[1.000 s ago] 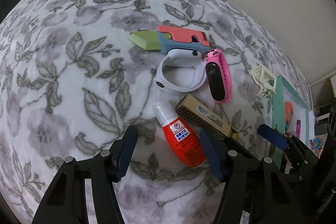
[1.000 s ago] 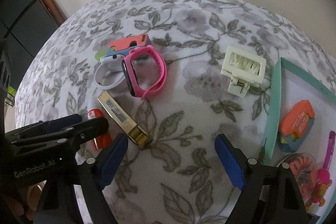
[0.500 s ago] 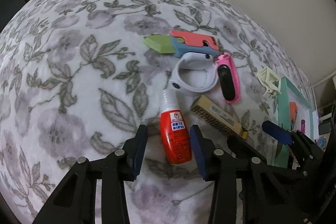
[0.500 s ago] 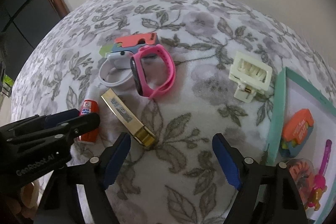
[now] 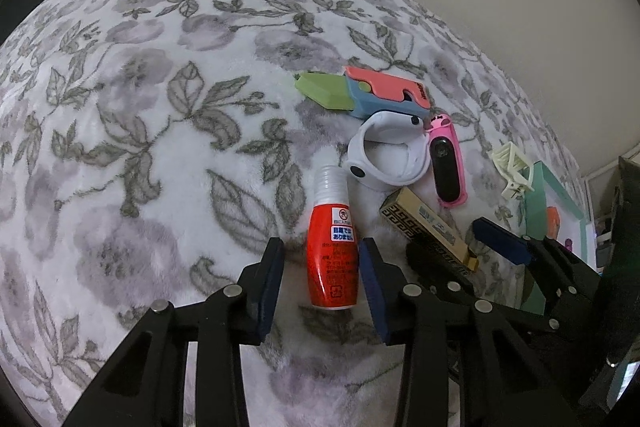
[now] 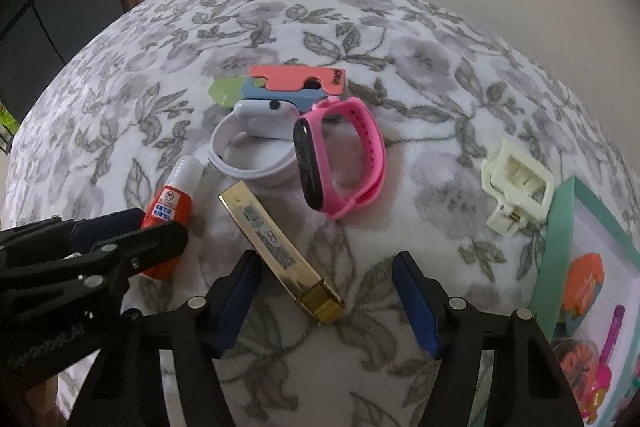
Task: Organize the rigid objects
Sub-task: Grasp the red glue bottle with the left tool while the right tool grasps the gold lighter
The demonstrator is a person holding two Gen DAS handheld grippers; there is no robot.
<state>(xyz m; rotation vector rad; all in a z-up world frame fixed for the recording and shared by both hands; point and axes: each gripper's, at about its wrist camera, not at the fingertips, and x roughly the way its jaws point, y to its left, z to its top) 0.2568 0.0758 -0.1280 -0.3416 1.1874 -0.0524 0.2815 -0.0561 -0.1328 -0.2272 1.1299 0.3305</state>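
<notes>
Left hand-held gripper (image 5: 320,267) had been closing around the light, stiff, slippery red bottle (image 5: 333,251) beside the gold box (image 5: 430,231), pads flanking its mid-body without pressing yet.

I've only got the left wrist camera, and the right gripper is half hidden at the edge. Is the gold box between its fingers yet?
Observer: Yes. In the right wrist view the gold box lies slantwise between the fingers of the right gripper. Its jaws have just been closing, but a gap shows on each side.
Operator: What's in the tray? I see only a sliver.
Observer: The tray holds an orange block and a pink pen-like thing.
Operator: Does the hair clip touch the tray?
Observer: The cream hair clip lies right beside the teal rim. Whether they touch, I cannot tell.
</notes>
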